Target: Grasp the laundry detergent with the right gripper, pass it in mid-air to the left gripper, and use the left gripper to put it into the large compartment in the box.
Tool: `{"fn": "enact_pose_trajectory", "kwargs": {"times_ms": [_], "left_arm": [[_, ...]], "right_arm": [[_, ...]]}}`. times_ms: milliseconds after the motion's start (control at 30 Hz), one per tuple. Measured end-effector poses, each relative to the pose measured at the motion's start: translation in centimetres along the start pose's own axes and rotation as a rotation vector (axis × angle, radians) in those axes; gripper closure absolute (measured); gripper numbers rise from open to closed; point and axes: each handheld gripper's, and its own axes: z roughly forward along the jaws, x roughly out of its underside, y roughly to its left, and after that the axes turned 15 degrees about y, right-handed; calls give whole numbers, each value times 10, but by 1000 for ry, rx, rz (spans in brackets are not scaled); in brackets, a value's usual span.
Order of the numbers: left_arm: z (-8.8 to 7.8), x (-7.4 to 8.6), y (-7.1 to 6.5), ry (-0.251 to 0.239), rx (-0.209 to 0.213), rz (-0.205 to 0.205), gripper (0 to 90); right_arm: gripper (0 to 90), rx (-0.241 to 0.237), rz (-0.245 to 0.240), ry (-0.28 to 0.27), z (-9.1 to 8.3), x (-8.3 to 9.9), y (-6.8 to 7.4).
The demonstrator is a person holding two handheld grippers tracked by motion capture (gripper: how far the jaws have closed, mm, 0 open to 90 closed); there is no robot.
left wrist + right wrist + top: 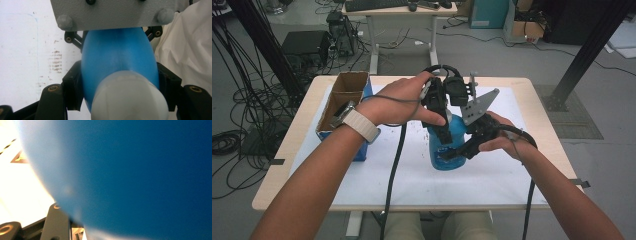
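A blue bottle (443,152) with a pale cap stands on the white mat (492,175) in the middle of the table. My left gripper (443,132) reaches down over its top and is shut on the bottle's upper body. In the left gripper view the bottle (117,57) and its cap (130,97) sit between the two black fingers (72,87). My right gripper (462,150) comes in from the right and is shut on the bottle's side, its grey plate (479,105) pointing up. The blue wall (137,175) crowds the right gripper view, with one finger (56,222) at the lower left.
An open cardboard box (343,100) stands on the table's left side, next to my left wrist. Each gripper trails a black cable off the front edge. Beyond the table are a desk (399,10) and cable bundles on the floor. Pale folded cloth (190,50) lies right of the bottle.
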Motion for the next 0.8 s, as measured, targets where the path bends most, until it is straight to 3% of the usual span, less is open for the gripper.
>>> {"fn": "enact_pose_trajectory", "kwargs": {"times_ms": [67,133,200,800], "left_arm": [[0,0,0,-1,1,0,367],[0,1,-3,-10,23,-40,367],[-2,0,0,-1,-1,-4,367],[-1,-1,0,-3,0,-5,367]], "right_arm": [[427,5,0,0,0,0,0],[427,2,-1,-2,-1,0,0],[427,3,-2,-4,-1,-1,0],[427,7,0,-2,-2,0,0]]}}
